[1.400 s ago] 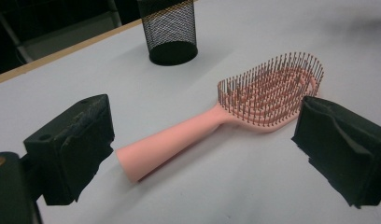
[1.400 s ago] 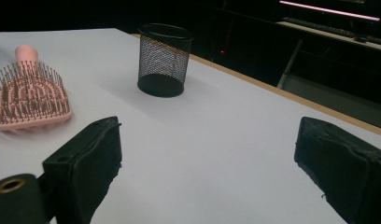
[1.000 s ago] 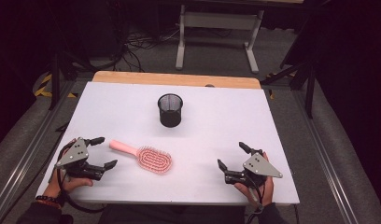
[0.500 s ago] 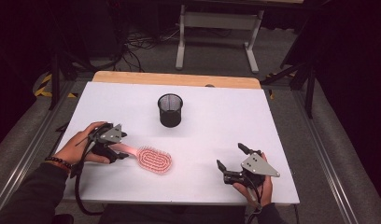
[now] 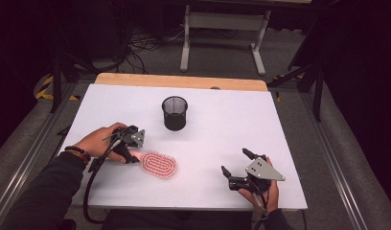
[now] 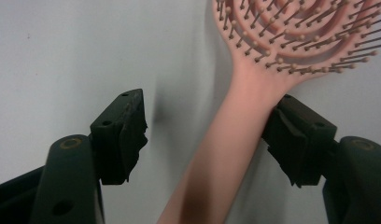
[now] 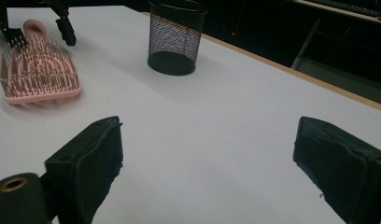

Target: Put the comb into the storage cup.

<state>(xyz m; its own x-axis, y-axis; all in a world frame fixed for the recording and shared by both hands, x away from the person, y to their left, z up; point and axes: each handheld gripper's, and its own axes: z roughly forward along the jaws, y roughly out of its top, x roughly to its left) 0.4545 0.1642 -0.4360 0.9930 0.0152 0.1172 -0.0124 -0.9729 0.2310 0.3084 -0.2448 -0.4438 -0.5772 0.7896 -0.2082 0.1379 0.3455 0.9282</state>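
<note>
A pink hairbrush (image 5: 158,164) lies bristles up on the white table (image 5: 232,120), left of centre near the front. My left gripper (image 5: 130,154) is open and straddles the handle. In the left gripper view the hairbrush handle (image 6: 226,140) runs between the jaws; the right jaw touches it and the left jaw stands apart from it. My right gripper (image 5: 235,161) rests open at the front right, held in a hand, with nothing between its jaws. The right gripper view looks past my right gripper (image 7: 207,149) at the hairbrush (image 7: 39,74) on the left, with the left gripper (image 7: 37,30) at its handle.
A black mesh cup (image 5: 175,113) stands upright behind the brush, mid-table; the same mesh cup (image 7: 175,39) is visible in the right gripper view. A wooden strip (image 5: 184,81) runs along the far table edge. A cable (image 5: 93,182) trails from the left gripper over the front edge.
My left gripper has moved from the front left corner forward and right to the brush handle, jaws now either side of it. The right gripper has barely moved.
</note>
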